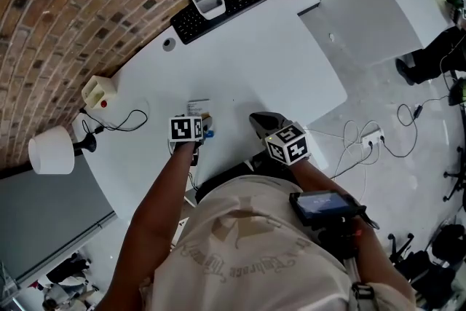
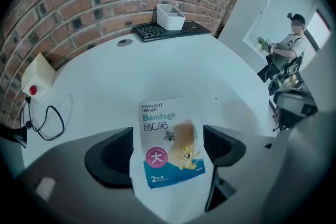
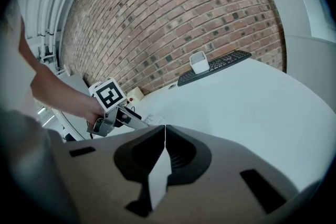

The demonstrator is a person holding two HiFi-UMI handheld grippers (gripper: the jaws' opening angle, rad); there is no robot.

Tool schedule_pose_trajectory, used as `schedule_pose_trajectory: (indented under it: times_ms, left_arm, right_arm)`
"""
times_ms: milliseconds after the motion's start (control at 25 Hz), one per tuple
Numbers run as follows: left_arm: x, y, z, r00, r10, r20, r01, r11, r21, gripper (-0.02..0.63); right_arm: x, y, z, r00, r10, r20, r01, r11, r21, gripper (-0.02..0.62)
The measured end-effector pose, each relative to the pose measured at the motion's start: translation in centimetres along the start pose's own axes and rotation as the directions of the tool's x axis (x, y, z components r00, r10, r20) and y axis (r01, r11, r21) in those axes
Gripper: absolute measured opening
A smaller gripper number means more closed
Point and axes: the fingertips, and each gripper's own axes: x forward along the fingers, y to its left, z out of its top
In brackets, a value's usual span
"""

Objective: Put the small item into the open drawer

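Lying on smooth table (image 2: 157,65), glossy rectangular packet (image 2: 169,144)

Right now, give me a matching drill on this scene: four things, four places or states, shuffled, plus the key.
Things
1. bandage packet
2. white bin
3. beige box
4. right gripper

Places or states
A. fingers together
B. flat on the table, between the open fingers of the left gripper
C. sits on the keyboard
D. at the table's edge, red button on its side

Pairs: 1-B, 2-C, 3-D, 4-A
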Motion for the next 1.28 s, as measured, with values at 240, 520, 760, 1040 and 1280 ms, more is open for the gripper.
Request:
schedule_pose_trajectory:
  times_ms: [240, 520, 760, 1040, 1280]
  left_arm:
    - [1.1, -0.1, 0.1, 0.998, 0.016, -0.053, -0.016, 1.000, 0.002, 0.399]
    - [2.0, 0.2, -0.3, 0.995, 0.024, -0.098, -0.027, 0.999, -0.034, 0.399]
    - [2.3, 0.1, -0.3, 0.994, 0.028, -0.107, -0.032, 0.999, -0.040, 0.396]
    - [2.1, -0.5, -0.5, 0.994, 0.003, -0.112, -0.009, 0.999, -0.051, 0.387]
    - [1.2, -0.9, -0.9, 0.996, -0.025, -0.085, 0.020, 0.998, -0.060, 0.385]
  right_arm:
    - [0.0, -0.8, 0.3, 1.000, -0.014, 0.001, 0.014, 1.000, 0.010, 0.006]
    - [0.6, -1.2, 0.5, 1.000, -0.010, -0.013, 0.010, 1.000, 0.013, 0.006]
    - [1.3, -1.3, 1.0, 1.000, 0.001, -0.018, -0.001, 1.000, 0.004, 0.006]
    - [1.7, -1.3, 1.3, 1.000, 0.017, -0.026, -0.017, 1.000, -0.005, 0.006]
    - [2.2, -0.5, 1.0, 0.998, 0.043, -0.039, -0.043, 0.999, -0.013, 0.006]
